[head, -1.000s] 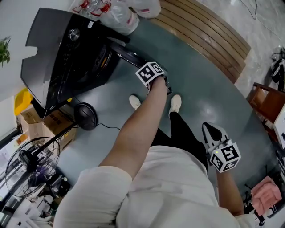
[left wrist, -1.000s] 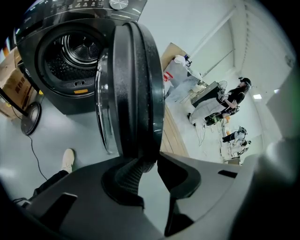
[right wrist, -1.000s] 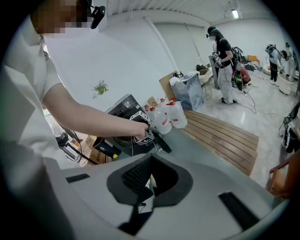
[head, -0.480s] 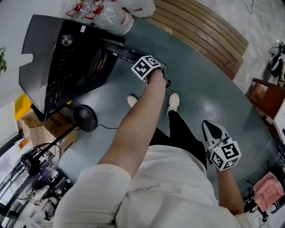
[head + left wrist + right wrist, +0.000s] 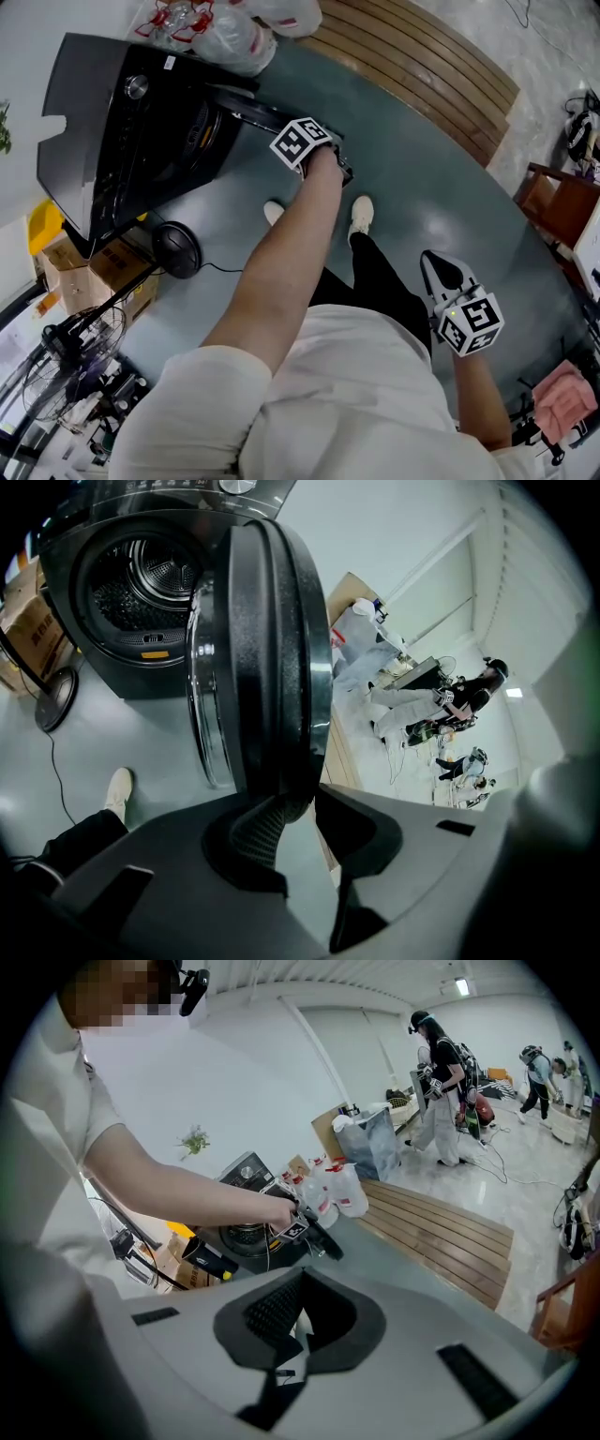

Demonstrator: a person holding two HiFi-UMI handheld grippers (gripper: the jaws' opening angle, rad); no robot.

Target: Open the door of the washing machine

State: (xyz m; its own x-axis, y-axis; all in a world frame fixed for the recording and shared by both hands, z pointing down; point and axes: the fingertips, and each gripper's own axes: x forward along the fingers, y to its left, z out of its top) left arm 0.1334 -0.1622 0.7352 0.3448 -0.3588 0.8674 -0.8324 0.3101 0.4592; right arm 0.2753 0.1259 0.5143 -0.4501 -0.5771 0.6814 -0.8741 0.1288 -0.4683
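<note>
The black washing machine [image 5: 122, 141] stands at the upper left of the head view, with its round door [image 5: 267, 114] swung out over the grey floor. My left gripper [image 5: 323, 148] is shut on the door's free edge. In the left gripper view the thick dark door rim [image 5: 272, 649] runs down between the jaws of that gripper [image 5: 298, 808]. The steel drum [image 5: 141, 578] shows open behind it. My right gripper [image 5: 442, 272] hangs low at the right, far from the machine. In its own view the right gripper [image 5: 298, 1321] is shut with nothing held.
Plastic bags of bottles [image 5: 234, 33] lie beside the machine, next to a wooden slatted platform [image 5: 422, 66]. A black round device [image 5: 178, 248] with a cable and cardboard boxes [image 5: 103, 267] sit at the left. The person's shoes [image 5: 361, 214] are near the door. Other people [image 5: 441, 1101] stand far off.
My left gripper, still on the door's edge, has shifted a little up and to the left. My right gripper has hardly moved.
</note>
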